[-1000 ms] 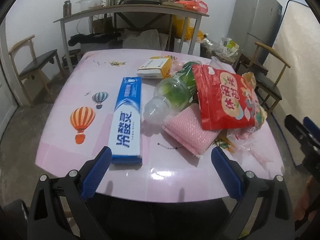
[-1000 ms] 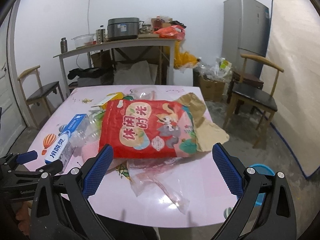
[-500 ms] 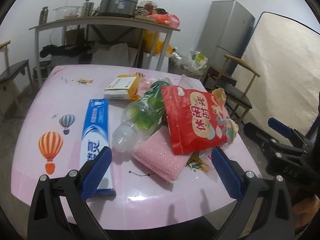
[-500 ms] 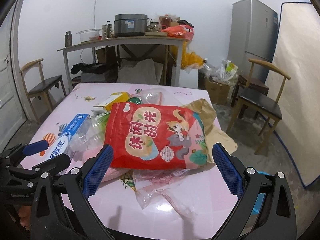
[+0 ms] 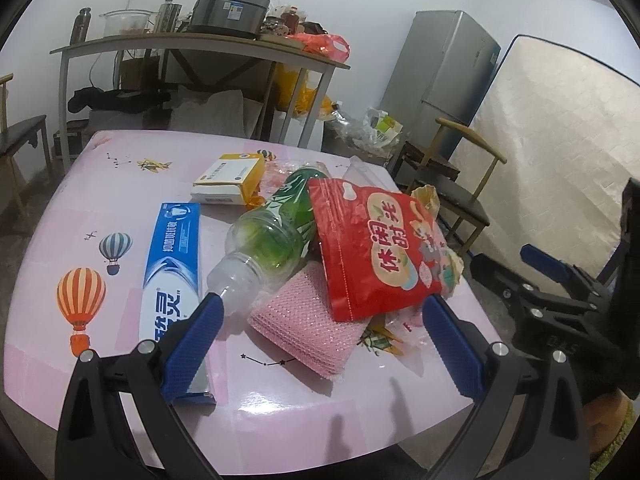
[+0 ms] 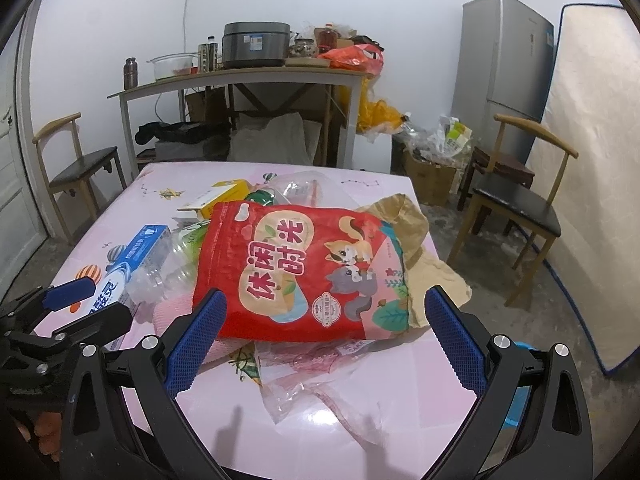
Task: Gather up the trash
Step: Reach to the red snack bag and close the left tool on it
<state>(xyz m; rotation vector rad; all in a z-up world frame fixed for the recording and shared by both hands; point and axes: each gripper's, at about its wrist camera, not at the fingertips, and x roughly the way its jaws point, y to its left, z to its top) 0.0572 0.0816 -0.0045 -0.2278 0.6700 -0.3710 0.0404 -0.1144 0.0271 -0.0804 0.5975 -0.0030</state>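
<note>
A red snack bag (image 6: 304, 272) lies on top of a trash pile on the pink table (image 5: 132, 176); it also shows in the left wrist view (image 5: 376, 248). Beside it lie an empty clear bottle with a green label (image 5: 268, 240), a blue toothpaste box (image 5: 172, 264), a pink mesh cloth (image 5: 312, 328), a yellow-white box (image 5: 230, 176), brown paper (image 6: 416, 240) and clear plastic wrap (image 6: 332, 384). My left gripper (image 5: 320, 328) is open and empty over the bottle neck and cloth. My right gripper (image 6: 324, 320) is open and empty, over the bag's near edge.
Wooden chairs stand to the right (image 6: 520, 200) and to the left (image 6: 76, 160) of the table. A cluttered side table (image 6: 240, 76) stands at the back wall, a fridge (image 6: 504, 60) and a mattress (image 6: 592, 160) at the right. A blue bin (image 6: 520, 400) sits on the floor.
Both grippers have moved forward toward the pile, which now looks larger. The left view has swung right, off the toothpaste box and onto the bottle and cloth. Both stay open.
</note>
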